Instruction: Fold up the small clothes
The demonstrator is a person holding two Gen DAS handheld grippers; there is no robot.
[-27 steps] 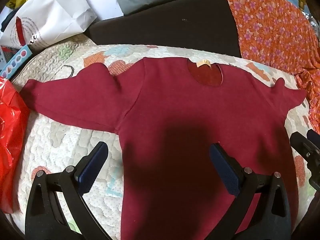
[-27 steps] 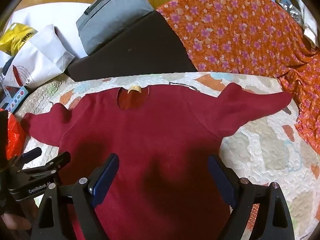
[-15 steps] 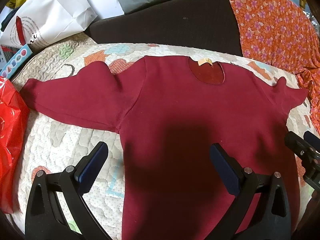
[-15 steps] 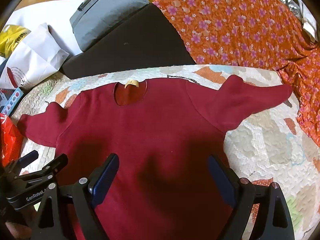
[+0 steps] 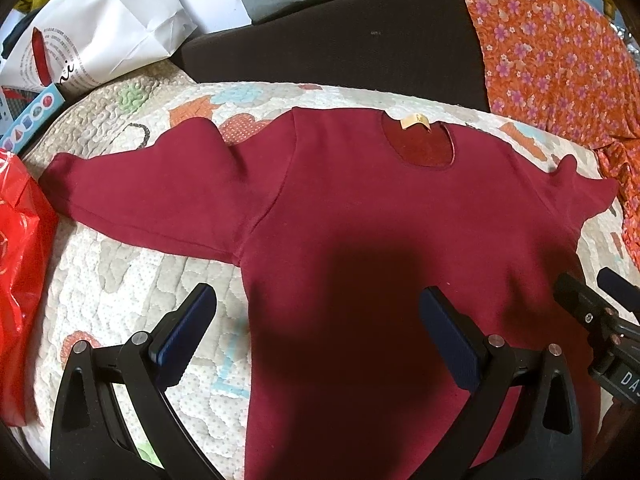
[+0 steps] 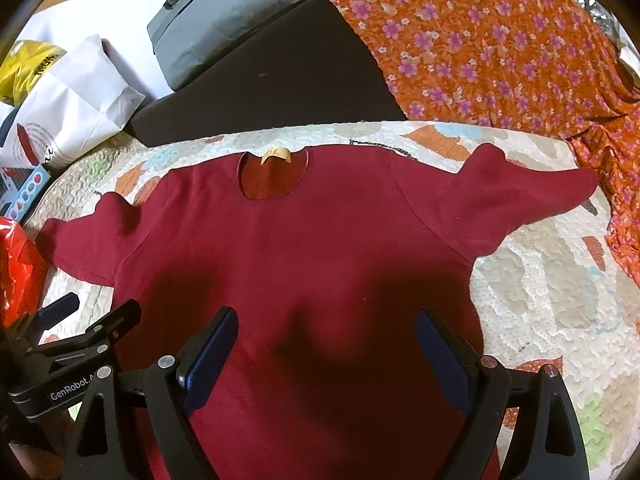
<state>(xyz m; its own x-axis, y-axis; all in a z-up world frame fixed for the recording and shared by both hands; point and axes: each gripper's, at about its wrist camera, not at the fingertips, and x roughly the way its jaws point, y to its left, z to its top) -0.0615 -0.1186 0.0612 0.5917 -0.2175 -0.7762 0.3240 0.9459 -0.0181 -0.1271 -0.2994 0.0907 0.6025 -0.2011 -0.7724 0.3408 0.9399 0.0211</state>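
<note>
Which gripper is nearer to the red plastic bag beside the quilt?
Left. The left gripper hovers open over the shirt's side nearest the red plastic bag; the right gripper hovers open farther away, across the shirt.

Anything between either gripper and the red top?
Nothing visible. The red top lies flat and uncovered on the quilt. Left gripper and right gripper are both open above its body, with only their shadows on the fabric.
</note>
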